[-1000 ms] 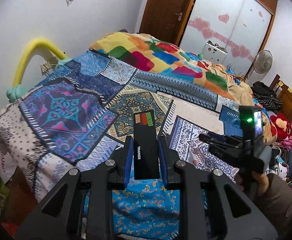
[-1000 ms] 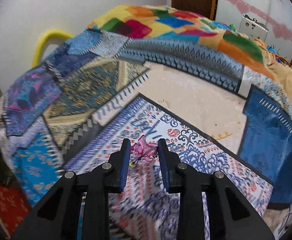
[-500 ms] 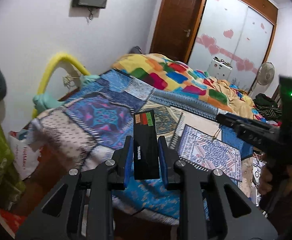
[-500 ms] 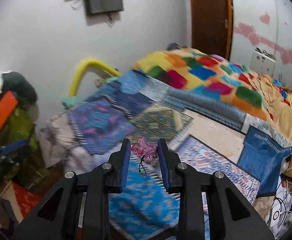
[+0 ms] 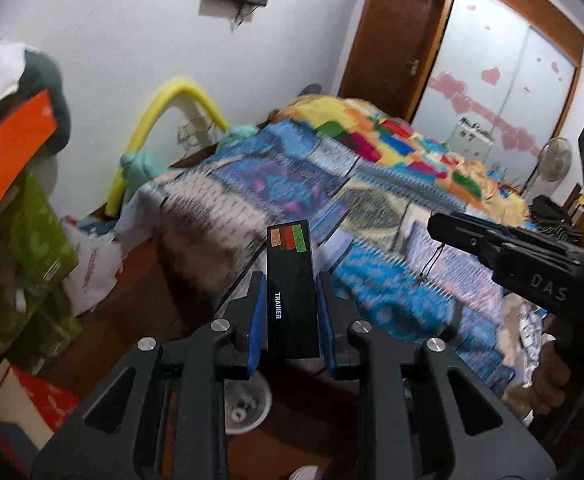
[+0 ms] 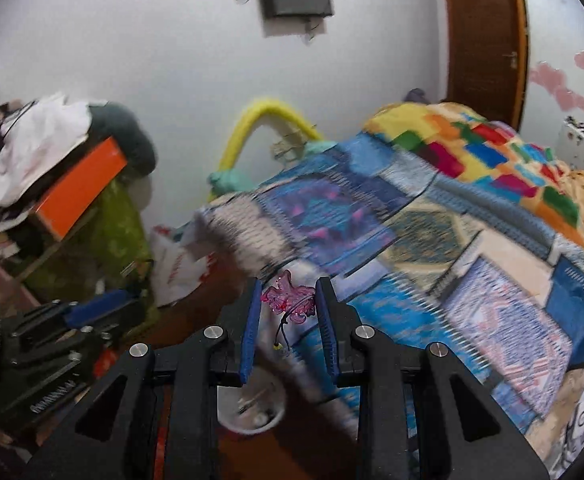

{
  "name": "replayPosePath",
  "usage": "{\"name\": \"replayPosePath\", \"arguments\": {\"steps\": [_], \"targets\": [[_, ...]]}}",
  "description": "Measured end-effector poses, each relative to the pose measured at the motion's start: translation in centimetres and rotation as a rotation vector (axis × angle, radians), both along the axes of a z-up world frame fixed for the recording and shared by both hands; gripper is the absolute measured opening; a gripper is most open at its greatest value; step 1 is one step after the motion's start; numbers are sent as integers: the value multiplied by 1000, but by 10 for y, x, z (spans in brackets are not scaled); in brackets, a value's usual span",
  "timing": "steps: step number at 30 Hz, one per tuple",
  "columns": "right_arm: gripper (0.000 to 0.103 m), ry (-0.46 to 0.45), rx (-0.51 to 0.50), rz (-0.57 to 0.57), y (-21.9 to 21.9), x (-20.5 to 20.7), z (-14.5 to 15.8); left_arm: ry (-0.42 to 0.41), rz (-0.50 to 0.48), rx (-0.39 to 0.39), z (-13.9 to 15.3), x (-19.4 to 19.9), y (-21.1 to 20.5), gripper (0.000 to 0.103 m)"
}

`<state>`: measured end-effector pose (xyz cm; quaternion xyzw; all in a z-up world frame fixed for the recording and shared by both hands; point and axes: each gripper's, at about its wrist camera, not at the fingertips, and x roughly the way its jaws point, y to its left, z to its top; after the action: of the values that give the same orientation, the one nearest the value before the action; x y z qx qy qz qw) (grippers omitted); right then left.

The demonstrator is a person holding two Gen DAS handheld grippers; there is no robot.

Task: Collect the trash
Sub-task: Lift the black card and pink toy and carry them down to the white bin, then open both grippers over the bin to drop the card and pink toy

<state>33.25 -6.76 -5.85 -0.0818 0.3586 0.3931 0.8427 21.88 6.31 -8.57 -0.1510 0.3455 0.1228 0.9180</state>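
Observation:
My left gripper [image 5: 290, 292] is shut on a flat black box [image 5: 292, 288] marked TRAINER, with orange, red and green patches at its top. My right gripper [image 6: 288, 300] is shut on a small pink translucent trinket [image 6: 288, 299] with a thin black cord hanging from it. Both grippers hang past the near corner of the patchwork bed [image 5: 371, 208]. A small white bin [image 6: 252, 404] with bits inside stands on the floor under the right gripper; the white bin [image 5: 248, 406] also sits below the left one. The right gripper [image 5: 507, 252] enters the left wrist view from the right edge.
A pile with an orange box [image 6: 80, 188], green fabric and white cloth stands at the left. A white plastic bag [image 5: 92, 268] lies by the bed corner. A yellow foam arch [image 5: 164, 120] leans at the wall. Door and wardrobe are behind the bed.
Both grippers have pulled back and up from over the bed to beyond its corner, swinging left, each still holding its item. The floor, the white bin and the pile at left have come into view.

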Motion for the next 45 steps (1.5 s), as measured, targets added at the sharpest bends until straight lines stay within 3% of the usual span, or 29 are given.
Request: {"name": "replayPosePath", "arguments": {"steps": [8,12,18,26,35,41,45], "targets": [[25,106,-68,96,48,-34,-58,153,49,-56,-73,-24,30,24],[25,174,-141,137,72,-43,-100,224,70,-119,-112,-27,43,24],[25,250,-219,179,88,-41,-148,323,85,-184,-164,-23,52,24],[25,427,-266,184,98,-21,-205,479,77,-278,-232,-6,61,24],[26,505,-296,180,115,-5,-232,529,97,-352,-267,14,81,24],[26,473,-298,191,123,-3,-231,515,121,-382,-269,18,95,24],[26,460,-304,189,126,-4,-233,515,135,-362,-266,13,100,24]]}}
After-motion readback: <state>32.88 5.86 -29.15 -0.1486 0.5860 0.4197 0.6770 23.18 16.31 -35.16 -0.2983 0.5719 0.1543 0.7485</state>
